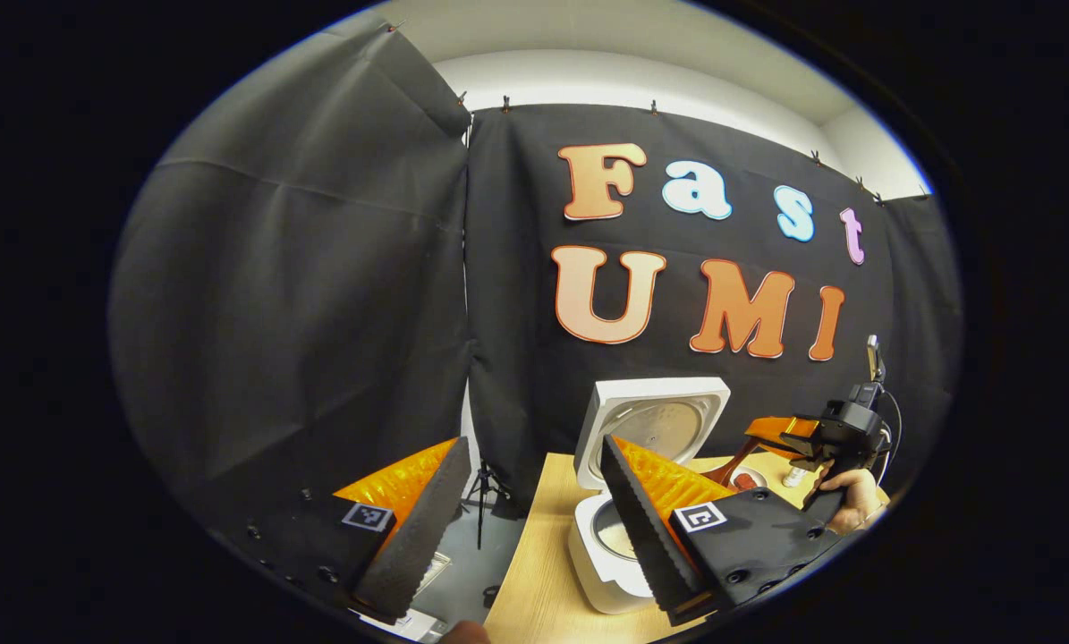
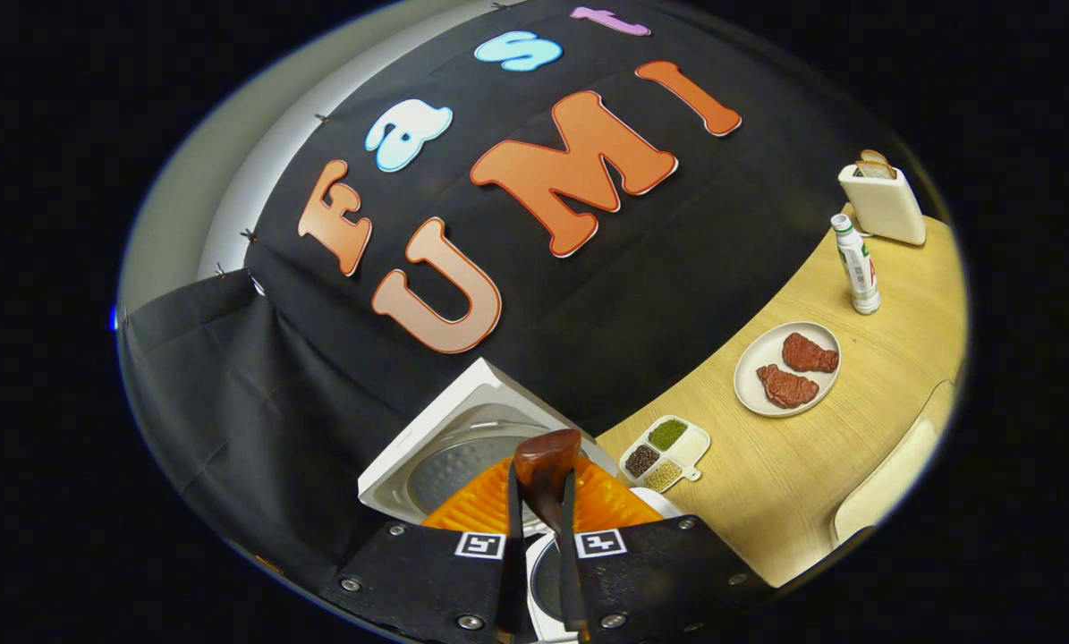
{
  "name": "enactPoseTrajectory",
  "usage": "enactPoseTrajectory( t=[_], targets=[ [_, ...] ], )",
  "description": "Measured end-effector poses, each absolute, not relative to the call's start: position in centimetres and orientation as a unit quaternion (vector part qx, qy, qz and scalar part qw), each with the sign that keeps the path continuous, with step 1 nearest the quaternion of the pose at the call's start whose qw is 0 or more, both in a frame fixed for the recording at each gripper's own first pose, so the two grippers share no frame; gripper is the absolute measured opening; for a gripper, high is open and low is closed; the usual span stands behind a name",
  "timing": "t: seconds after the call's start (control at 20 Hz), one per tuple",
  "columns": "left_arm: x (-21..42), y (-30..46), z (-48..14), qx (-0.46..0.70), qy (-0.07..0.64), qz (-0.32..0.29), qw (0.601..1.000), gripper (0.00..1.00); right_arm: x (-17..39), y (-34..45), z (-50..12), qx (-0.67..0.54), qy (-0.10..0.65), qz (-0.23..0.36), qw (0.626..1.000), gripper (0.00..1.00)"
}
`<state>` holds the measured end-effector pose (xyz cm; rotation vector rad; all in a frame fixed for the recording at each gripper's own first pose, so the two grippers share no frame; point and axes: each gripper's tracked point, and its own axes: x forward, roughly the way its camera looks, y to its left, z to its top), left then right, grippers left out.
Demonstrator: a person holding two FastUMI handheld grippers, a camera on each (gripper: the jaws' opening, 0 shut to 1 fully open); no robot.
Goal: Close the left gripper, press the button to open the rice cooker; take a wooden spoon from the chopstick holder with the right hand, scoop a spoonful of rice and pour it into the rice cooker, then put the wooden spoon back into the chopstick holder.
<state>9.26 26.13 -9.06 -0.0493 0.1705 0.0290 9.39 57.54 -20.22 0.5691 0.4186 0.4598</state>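
Left gripper view: the left gripper hangs above the near left edge of the table, its jaws released and spread wide with nothing between them. Beyond it the rice cooker stands on the table with its lid raised upright, the inner pot exposed. Farther right, a hand holds the right gripper, which carries the wooden spoon above the table just right of the cooker.

Right gripper view: the right gripper has its jaws clenched on the spoon's handle, the bowl of the spoon pointing forward over the open cooker. On the table to the right lie a divided grain dish, a plate with two pieces of meat, a bottle and, at the far end, a toaster with bread in it.
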Motion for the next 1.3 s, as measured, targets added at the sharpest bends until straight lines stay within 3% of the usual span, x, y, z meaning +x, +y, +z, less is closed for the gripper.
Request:
enactPoseTrajectory(
  t=[0.55,1.3],
  targets=[
    [9.5,26.6,-9.5,-0.026,0.087,0.020,0.996,0.99,8.3,59.7,-19.6,0.170,0.171,0.253,0.937,0.14],
    [9.3,26.7,-9.8,-0.030,0.086,0.029,0.995,0.99,5.9,63.0,-19.0,0.054,0.132,0.306,0.941,0.14]
  ],
)
